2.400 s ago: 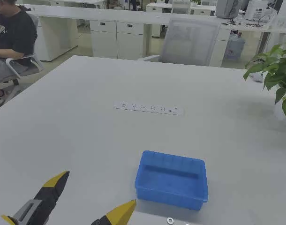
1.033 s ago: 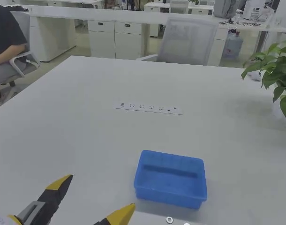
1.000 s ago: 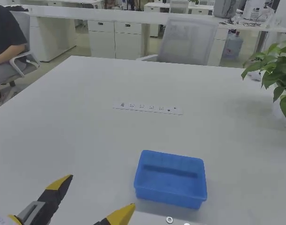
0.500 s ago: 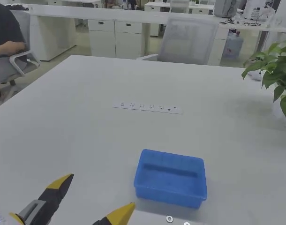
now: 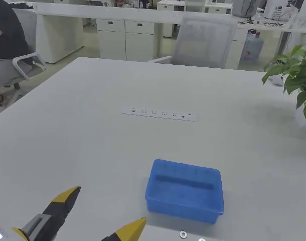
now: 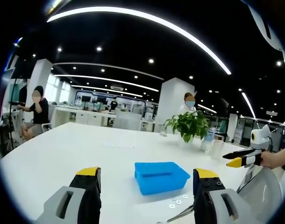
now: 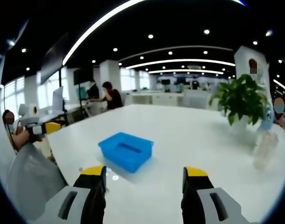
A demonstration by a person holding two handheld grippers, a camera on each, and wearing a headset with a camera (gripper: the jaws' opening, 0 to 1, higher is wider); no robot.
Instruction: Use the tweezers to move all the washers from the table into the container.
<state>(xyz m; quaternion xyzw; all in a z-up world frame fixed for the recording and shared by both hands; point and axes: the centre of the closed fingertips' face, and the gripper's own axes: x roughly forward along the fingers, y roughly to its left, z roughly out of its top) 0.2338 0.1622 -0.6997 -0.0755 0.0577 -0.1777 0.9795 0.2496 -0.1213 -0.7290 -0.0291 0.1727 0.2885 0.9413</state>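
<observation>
A blue container (image 5: 184,190) sits on the white table (image 5: 93,125), seemingly with nothing in it. Small metal washers (image 5: 183,234) lie just in front of it, and they show as several washers (image 6: 176,201) in the left gripper view. Thin tweezers (image 6: 178,215) lie on the table near those washers. My left gripper (image 5: 100,211) hovers open at the lower left, left of the container (image 6: 159,175); between its yellow tips the left gripper (image 6: 147,173) holds nothing. My right gripper (image 7: 144,171) is open too, facing the container (image 7: 126,149) from the other side.
A power strip (image 5: 160,113) is set into the table's middle. A potted plant (image 5: 298,75) stands at the right edge, with a clear bottle (image 7: 264,144) near it. An office chair (image 5: 203,42) stands behind the table. A person (image 5: 5,35) sits at far left.
The head camera has shifted a little. The left gripper stays at the lower left with its jaws open; the container and washers have not moved.
</observation>
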